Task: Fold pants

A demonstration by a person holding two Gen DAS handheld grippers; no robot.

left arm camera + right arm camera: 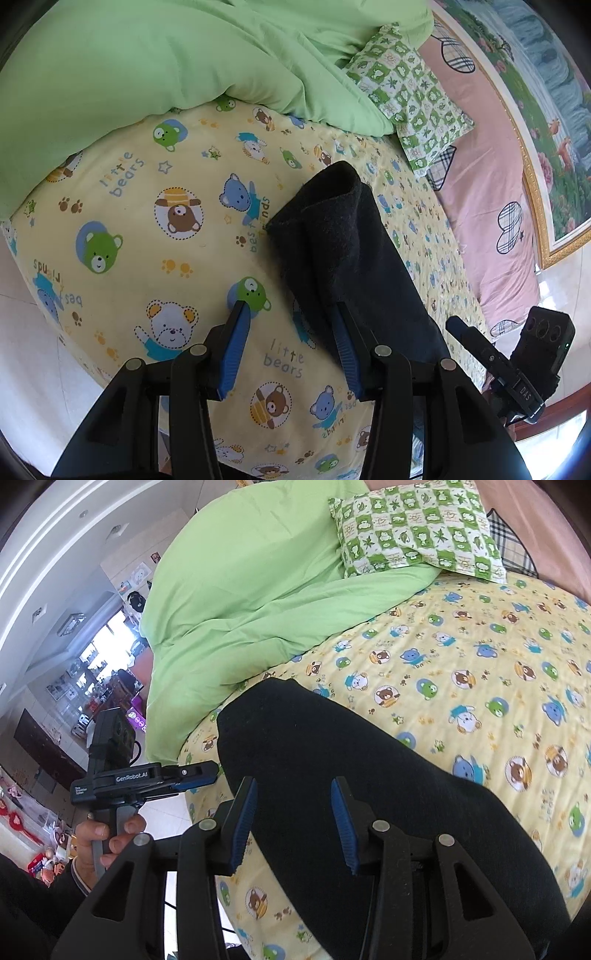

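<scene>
Black pants (347, 251) lie folded lengthwise on the yellow bear-print bed sheet (147, 229), running away from me. My left gripper (290, 306) is open, hovering over the sheet at the pants' left edge, its right finger over the fabric. In the right wrist view the pants (369, 794) fill the lower middle. My right gripper (293, 784) is open above the pants, holding nothing. The left gripper also shows in the right wrist view (195, 771), at the pants' far-left corner. The right gripper shows in the left wrist view (458, 326) at the right edge of the bed.
A green quilt (166, 74) is piled at the back of the bed. A green checked pillow (410, 96) and a pink heart-print cover (480, 192) lie to the right. The bed edge and pale floor (33, 332) are at left. A cluttered room (74, 686) lies beyond.
</scene>
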